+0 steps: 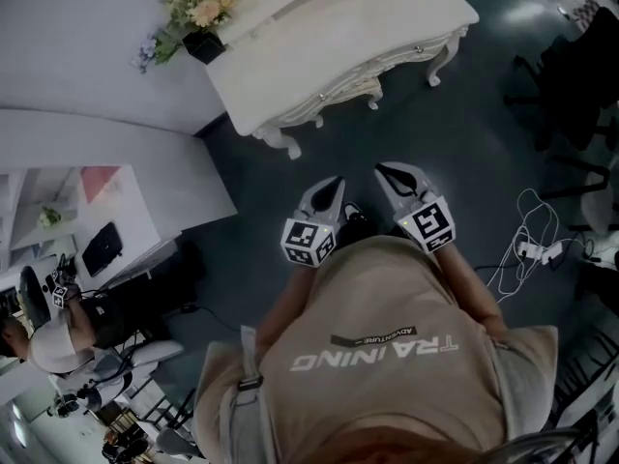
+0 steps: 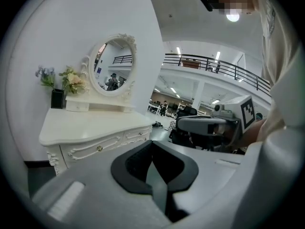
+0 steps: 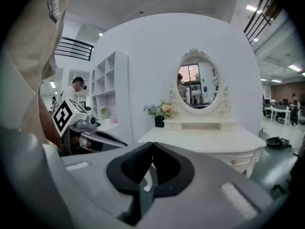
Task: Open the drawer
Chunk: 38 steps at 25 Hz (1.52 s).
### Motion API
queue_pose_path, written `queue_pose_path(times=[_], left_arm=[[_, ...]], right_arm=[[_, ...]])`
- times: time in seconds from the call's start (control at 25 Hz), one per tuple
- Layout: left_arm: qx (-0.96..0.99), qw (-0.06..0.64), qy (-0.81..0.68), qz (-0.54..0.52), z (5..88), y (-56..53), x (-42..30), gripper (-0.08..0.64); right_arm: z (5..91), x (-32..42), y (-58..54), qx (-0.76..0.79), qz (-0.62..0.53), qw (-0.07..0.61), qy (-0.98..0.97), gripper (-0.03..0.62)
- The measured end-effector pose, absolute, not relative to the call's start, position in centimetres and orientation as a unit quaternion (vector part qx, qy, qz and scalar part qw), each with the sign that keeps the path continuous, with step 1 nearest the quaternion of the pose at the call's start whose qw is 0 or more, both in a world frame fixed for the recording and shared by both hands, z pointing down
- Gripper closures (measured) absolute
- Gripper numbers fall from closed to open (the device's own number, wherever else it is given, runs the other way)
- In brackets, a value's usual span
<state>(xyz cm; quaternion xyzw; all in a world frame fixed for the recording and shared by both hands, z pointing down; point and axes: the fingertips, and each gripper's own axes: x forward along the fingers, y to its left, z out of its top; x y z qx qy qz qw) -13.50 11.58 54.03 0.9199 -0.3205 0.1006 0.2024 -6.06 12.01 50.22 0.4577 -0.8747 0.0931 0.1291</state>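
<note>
A white dressing table (image 1: 319,27) stands on the dark floor ahead of me. Its carved drawer fronts (image 1: 372,66) with small knobs run along the edge that faces me. In the left gripper view the drawers (image 2: 102,147) are at lower left; in the right gripper view one drawer (image 3: 238,160) shows at lower right. My left gripper (image 1: 336,183) and right gripper (image 1: 388,170) are held side by side in front of my body, well short of the table. Both point toward it, jaws together and holding nothing. Each gripper view shows its own tips meeting, left gripper (image 2: 152,143) and right gripper (image 3: 152,145).
An oval mirror (image 2: 112,66) and a black vase of flowers (image 1: 201,29) stand on the table. A white shelf unit (image 1: 87,216) stands at left, with a seated person (image 1: 44,341) below it. White cables and a power strip (image 1: 530,249) lie on the floor at right, near dark chairs (image 1: 571,75).
</note>
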Motion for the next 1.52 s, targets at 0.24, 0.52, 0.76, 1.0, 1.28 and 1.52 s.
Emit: queue_pose_path(times=[0.24,0.52,0.76,1.0,1.28,1.52], left_arm=[[0.924,0.211,-0.298,0.116,55.7,7.6,-15.2,0.561],[0.919,0.215,-0.306,0.123,56.9,1.8,-13.3,0.561],[0.903,0.217,-0.337,0.152,57.8,-2.5,-11.3,0.561],[0.897,0.221,-0.357,0.136,57.3,-7.6,-7.5,0.561],[0.857,0.283,-0.420,0.097,57.8,-11.9,-6.3,0.561],[0.838,0.273,-0.458,0.117,58.4,-13.9,-6.4,0.561]], right_arm=[[50.7,-7.6,7.9,0.477,0.106,0.130,-0.863,0.589],[52.1,-4.9,3.0,0.486,0.128,0.135,-0.854,0.589],[54.7,-3.0,-2.0,0.444,0.151,0.123,-0.875,0.589],[53.8,1.0,-9.5,0.407,0.145,0.087,-0.898,0.589],[53.7,2.7,-14.3,0.339,0.147,0.073,-0.926,0.589],[55.5,3.4,-16.6,0.311,0.171,0.083,-0.931,0.589]])
